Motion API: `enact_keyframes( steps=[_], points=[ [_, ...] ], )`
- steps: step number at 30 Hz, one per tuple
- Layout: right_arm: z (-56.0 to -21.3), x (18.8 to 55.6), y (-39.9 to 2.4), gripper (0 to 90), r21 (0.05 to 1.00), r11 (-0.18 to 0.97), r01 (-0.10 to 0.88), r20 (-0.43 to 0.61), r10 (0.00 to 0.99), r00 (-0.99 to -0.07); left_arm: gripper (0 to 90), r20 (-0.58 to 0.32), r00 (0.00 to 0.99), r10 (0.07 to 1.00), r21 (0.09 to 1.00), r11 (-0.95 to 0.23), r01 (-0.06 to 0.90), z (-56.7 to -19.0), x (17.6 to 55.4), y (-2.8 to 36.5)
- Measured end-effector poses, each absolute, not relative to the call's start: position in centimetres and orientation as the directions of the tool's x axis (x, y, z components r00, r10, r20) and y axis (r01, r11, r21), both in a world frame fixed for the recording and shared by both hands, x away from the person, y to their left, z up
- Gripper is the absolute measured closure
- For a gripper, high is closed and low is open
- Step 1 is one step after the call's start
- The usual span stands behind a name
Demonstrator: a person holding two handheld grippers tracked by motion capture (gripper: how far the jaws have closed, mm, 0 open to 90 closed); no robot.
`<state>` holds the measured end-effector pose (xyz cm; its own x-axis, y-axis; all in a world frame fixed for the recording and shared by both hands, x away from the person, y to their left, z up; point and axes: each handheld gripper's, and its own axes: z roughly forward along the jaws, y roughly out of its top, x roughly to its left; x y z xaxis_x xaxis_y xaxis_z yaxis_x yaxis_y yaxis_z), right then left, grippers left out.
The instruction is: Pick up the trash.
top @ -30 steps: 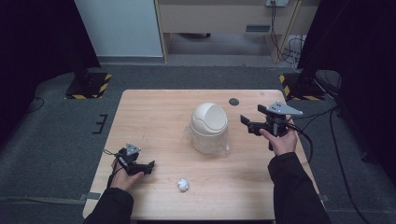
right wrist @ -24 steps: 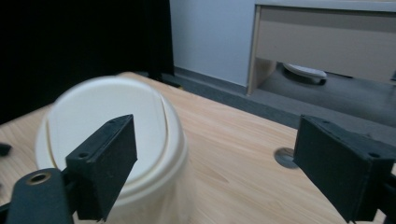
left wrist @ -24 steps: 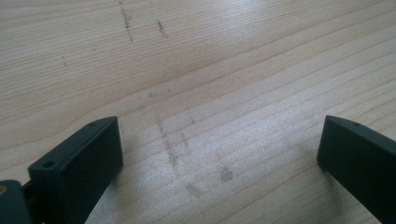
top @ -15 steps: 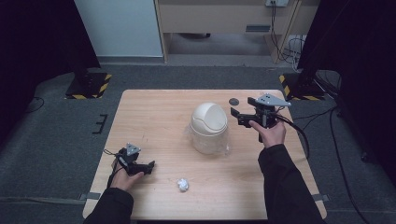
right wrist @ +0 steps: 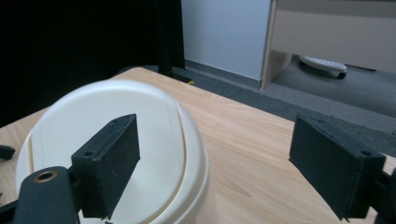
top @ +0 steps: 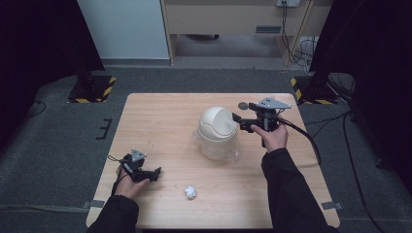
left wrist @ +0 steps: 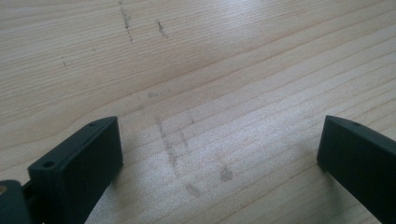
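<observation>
Reaching toward the small cream trash bin (top: 217, 132) with your right gripper (top: 239, 119), you have its jaws spread wide and empty, level with the bin's domed swing lid (right wrist: 116, 154). From the right gripper view, one jaw sits in front of the dome and the other stands off over bare wood, so nothing is pinched yet; I cannot tell whether the near jaw touches the lid. The bin stands upright near the middle of the wooden table (top: 160, 121), on what looks like a clear plastic liner spread around its base.

Your left gripper (top: 151, 174) rests low at the near left of the table, its jaws also spread and holding nothing, with bare tabletop (left wrist: 210, 93) between them. The crumpled paper ball (top: 190, 192) lies on the table near the front edge, just to the right of that gripper and well apart from the bin. A small dark disc (top: 242, 105) lies on the far side of the table, beyond your right gripper.

By my reading, the work is at an early stage: the lid looks closed, the paper is not picked up, and everything that counts is left — pushing the lid open, grasping the ball, and dropping it in.
</observation>
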<state>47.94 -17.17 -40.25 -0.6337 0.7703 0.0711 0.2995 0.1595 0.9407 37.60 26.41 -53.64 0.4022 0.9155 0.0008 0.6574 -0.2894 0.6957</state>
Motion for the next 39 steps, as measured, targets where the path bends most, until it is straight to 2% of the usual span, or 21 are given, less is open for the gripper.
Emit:
enact_keyframes(
  steps=[15, 39],
  points=[
    [-42.0, 48.4, -15.8, 16.8, 0.908, 0.251, 0.337, 0.028, 0.764, -0.644, 0.0, 0.001, 0.402, 0.915, 0.696, -0.289, 0.657, -53.6, 37.6, 26.4],
    [-43.8, 49.8, -14.4, 18.7, 0.861, 0.318, 0.397, 0.023, 0.755, -0.655, 0.0, 0.001, 0.403, 0.915, 0.696, -0.29, 0.657, -53.6, 37.6, 26.4]
  ],
)
